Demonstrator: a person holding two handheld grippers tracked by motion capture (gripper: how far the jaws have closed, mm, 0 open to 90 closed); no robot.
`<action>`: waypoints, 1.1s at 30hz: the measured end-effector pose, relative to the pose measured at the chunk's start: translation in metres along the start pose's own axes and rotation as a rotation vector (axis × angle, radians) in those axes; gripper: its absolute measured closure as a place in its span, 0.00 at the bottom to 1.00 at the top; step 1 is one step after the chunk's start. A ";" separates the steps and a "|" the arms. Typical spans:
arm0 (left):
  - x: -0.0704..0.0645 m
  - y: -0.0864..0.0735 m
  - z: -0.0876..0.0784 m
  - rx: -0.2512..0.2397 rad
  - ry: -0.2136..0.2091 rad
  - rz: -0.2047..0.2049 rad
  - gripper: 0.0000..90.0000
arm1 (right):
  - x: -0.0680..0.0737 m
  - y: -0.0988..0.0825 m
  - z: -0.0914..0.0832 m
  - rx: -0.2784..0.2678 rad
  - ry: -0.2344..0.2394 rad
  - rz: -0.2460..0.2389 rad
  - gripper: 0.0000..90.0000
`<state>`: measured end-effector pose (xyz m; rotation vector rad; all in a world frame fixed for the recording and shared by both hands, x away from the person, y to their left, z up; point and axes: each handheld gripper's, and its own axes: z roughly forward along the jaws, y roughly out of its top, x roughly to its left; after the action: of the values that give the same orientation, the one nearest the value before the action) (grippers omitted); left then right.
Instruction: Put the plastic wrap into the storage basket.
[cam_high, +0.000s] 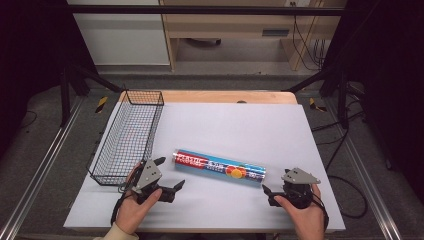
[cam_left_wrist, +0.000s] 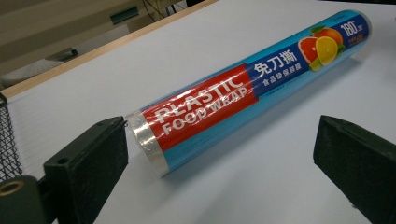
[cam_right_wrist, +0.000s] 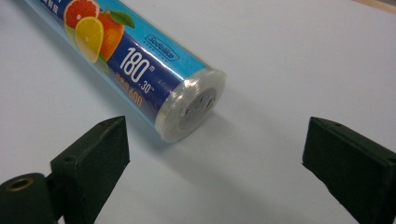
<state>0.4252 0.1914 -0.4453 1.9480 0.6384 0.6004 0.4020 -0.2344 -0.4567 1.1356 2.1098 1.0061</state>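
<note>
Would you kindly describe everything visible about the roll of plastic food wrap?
The roll of plastic food wrap is a long cylinder in glossy blue film with a red band reading PLASTIC FOOD WRAP, citrus pictures and clear-wrapped ends. It lies flat on the white table, right of the wire basket, between the open left tongs and right tongs, untouched.

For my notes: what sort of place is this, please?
Probably a lab or workshop set up for recording. A white table stands inside a black metal frame, cables trail on the grey floor, and a wooden bench stands behind.
</note>
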 end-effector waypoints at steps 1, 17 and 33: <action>0.000 0.000 0.000 0.004 -0.003 -0.002 0.03 | 0.001 0.000 0.000 -0.004 0.007 -0.006 0.09; -0.002 -0.002 -0.001 0.023 -0.052 -0.007 0.03 | 0.006 0.064 -0.004 -0.011 0.074 -0.148 0.07; -0.003 -0.003 0.004 0.061 -0.089 0.018 0.03 | 0.033 0.109 0.065 0.201 0.302 -0.396 0.11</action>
<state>0.4248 0.1886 -0.4501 2.0272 0.5897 0.5076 0.4836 -0.1431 -0.4098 0.6349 2.5919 0.8290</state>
